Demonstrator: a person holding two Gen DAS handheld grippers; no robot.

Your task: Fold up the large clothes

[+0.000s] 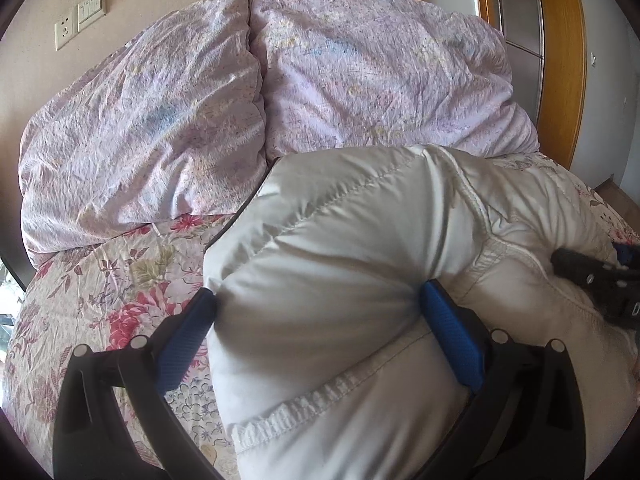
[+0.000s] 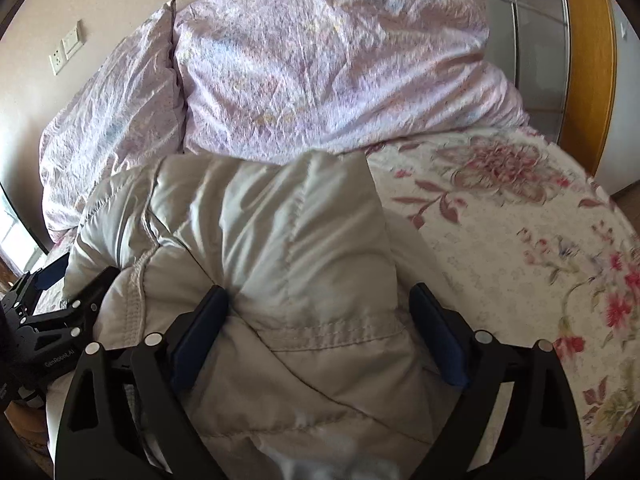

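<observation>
Puffy white jacket (image 1: 340, 280) fills both views: your left hand-held gripper (image 1: 316, 308) and right hand-held gripper (image 2: 318, 300) each clamp a thick bunch of it. It sits mid-bed (image 1: 120, 280), below the pillows (image 1: 380, 72). Bundled, partly folded; flattening and final folds probably remain.

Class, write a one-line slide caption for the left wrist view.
Left gripper pinches a puffy white down jacket on a floral bedspread, lilac pillows behind.
</observation>
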